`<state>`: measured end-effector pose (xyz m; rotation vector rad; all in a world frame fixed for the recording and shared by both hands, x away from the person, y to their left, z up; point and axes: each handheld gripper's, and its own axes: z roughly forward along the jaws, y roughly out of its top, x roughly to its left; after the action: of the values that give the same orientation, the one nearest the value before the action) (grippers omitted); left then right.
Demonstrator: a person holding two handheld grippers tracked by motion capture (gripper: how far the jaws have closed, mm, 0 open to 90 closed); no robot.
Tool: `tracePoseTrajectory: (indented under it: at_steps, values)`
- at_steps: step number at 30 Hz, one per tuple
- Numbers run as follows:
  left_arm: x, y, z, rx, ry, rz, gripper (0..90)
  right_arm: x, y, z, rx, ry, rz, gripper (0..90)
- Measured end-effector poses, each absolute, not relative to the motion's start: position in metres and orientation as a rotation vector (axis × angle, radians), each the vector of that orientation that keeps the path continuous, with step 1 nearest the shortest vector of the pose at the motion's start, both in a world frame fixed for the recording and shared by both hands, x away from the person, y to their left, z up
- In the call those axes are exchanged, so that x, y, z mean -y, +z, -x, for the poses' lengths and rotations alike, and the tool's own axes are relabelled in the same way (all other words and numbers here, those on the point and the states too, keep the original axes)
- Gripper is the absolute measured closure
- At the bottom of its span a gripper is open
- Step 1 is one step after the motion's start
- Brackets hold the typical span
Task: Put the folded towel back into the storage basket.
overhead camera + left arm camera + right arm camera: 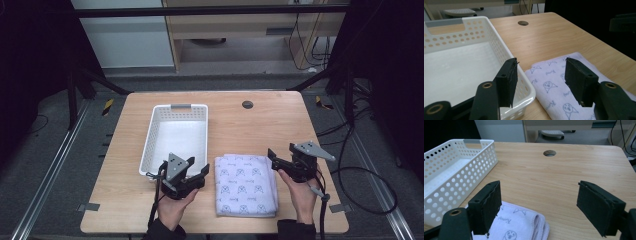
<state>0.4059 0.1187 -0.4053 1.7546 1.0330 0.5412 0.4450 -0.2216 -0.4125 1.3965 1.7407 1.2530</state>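
A folded white towel [246, 184] with small printed faces lies flat near the table's front edge. A white perforated basket [150, 140] stands empty just left of it. My left gripper [197, 165] hovers open between the two, at the basket's near right corner. In the left gripper view [546, 80] one jaw stands over the basket rim [499, 42] and the other over the towel [554, 85], with nothing between them. My right gripper [281, 152] is held open just right of the towel's far corner. In the right gripper view [544, 207] the towel's folded corner [516, 225] lies below its wide jaws.
A round cable hole [247, 104] sits in the wooden table [260, 130] behind the towel. Cables trail from both grippers over the front edge. Dark floor, metal rails and a cabinet surround the table.
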Motion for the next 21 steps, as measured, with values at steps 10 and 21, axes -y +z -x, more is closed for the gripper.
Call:
tracePoseTrajectory:
  at_steps: [10,21]
  values:
    - [-0.11,-0.42,-0.394,-1.025,0.502,-1.786,46.3,0.218,-0.422,-0.45,-1.785,1.239,-1.41,21.4]
    - [-0.101,-0.441,-0.389,-1.036,0.448,-1.828,49.7,0.215,-0.433,-0.454,-1.825,1.209,-1.424,22.1]
